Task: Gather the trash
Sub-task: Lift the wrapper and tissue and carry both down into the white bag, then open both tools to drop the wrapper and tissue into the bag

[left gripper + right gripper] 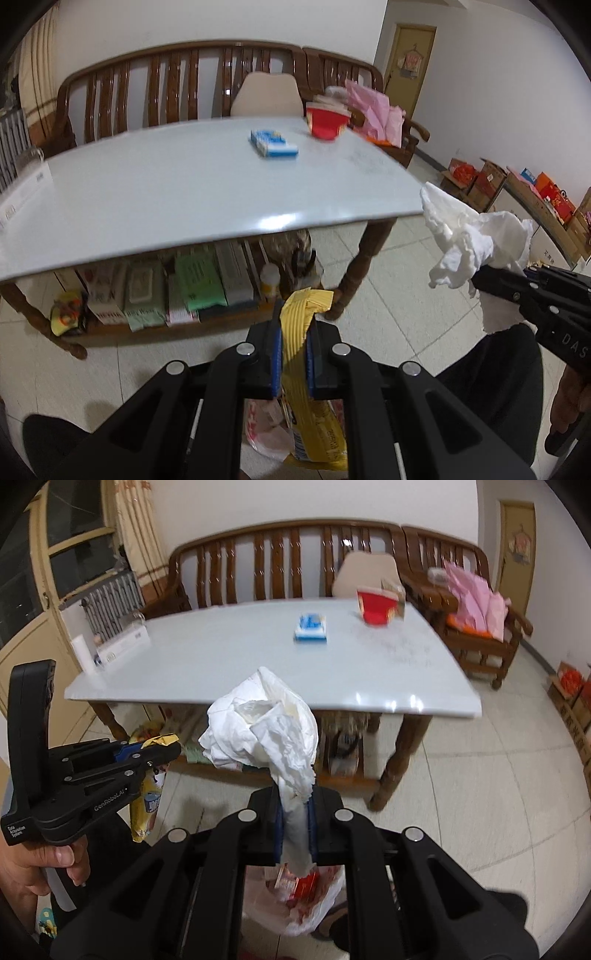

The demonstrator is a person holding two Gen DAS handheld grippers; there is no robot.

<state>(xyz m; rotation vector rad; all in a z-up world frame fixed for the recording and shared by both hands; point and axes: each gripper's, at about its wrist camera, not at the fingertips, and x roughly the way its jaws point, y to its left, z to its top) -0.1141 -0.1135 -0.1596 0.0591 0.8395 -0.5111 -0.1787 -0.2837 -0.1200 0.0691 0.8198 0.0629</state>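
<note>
With both held over the thin white plastic bag (295, 908) for dropping, left gripper (293, 354) pinches a crinkled yellow foil wrapper (295, 332); right gripper (294, 823) clamps a crumpled white tissue (266, 727).

The pale counter (166, 192) carries a blue tissue pack (273, 143) centrally and a red cup (326, 122) toward one o'clock.

"GenRoboLAI", "Data Acquisition System" on left gripper (162, 747)

Glossy table top (166, 192), crumpled paper tissue (266, 727), varnished wooden bench (177, 85)
</note>
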